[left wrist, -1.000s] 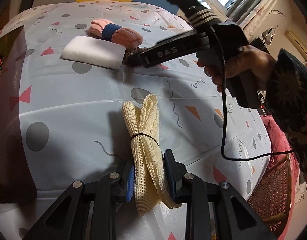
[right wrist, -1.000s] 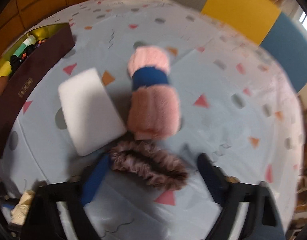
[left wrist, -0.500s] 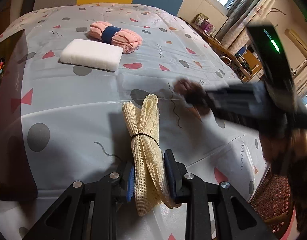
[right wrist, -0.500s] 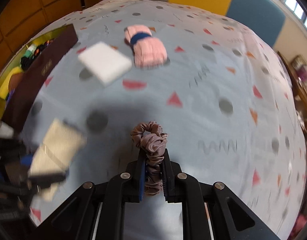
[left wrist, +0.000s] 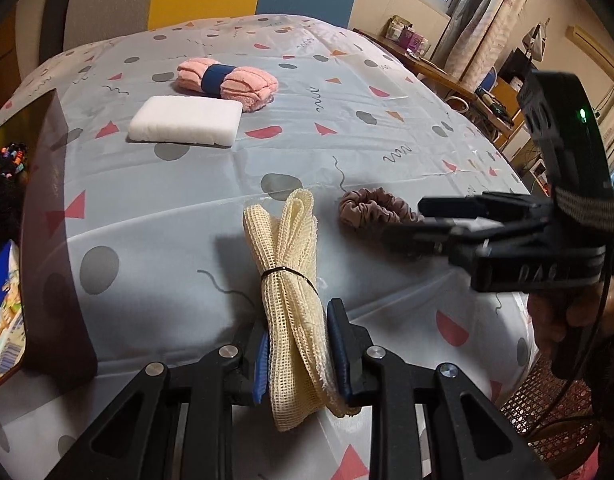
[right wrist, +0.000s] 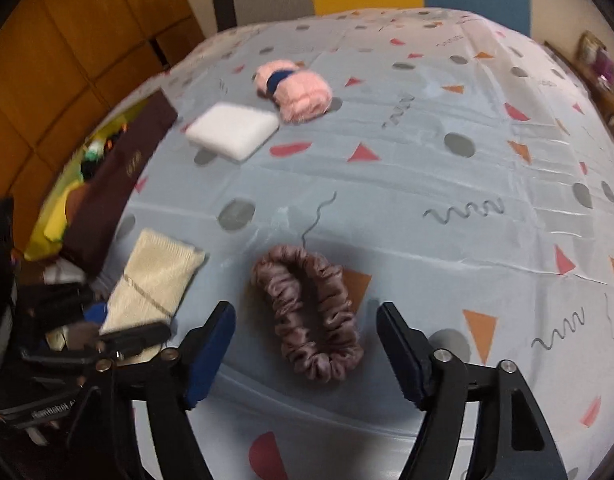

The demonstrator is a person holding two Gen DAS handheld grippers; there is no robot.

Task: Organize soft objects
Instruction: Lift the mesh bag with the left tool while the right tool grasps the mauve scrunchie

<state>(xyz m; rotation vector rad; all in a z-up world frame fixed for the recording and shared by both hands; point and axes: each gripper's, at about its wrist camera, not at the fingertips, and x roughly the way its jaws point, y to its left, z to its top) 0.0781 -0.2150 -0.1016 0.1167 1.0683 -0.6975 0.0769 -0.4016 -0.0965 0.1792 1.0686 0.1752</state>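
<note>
A person's two handheld grippers work side by side over a table draped in a pale patterned tablecloth [left wrist: 387, 152]. The left gripper [left wrist: 297, 354] is clamped on a cream mesh bundle [left wrist: 285, 272], its blue-padded fingers pressing the lower part of the roll from either side while the far end, cinched by a thin dark tie, extends forward from the tips and rests on the cloth. The right gripper [right wrist: 307, 356] stands with its jaws wide and opening, a mauve scrunchie [right wrist: 307, 312] lying flat on the cloth between the fingers with clear gaps to both pads, so nothing is gripped. From the left gripper's camera the scrunchie [left wrist: 373, 212] sits ahead and to the right of the mesh bundle, just at the tips of the right gripper, whose black body reaches in from the right edge, held by a hand [left wrist: 567, 316]. Well ahead of both tools lie a white foam block [left wrist: 187, 126] and, just beyond and touching it, a pink fuzzy roll [left wrist: 227, 84] wrapped by a navy band. Off to the left of the left gripper, at the table's edge, stands a dark brown box flap [left wrist: 53, 240], with colourful items visible behind it, too blurred to identify.
</note>
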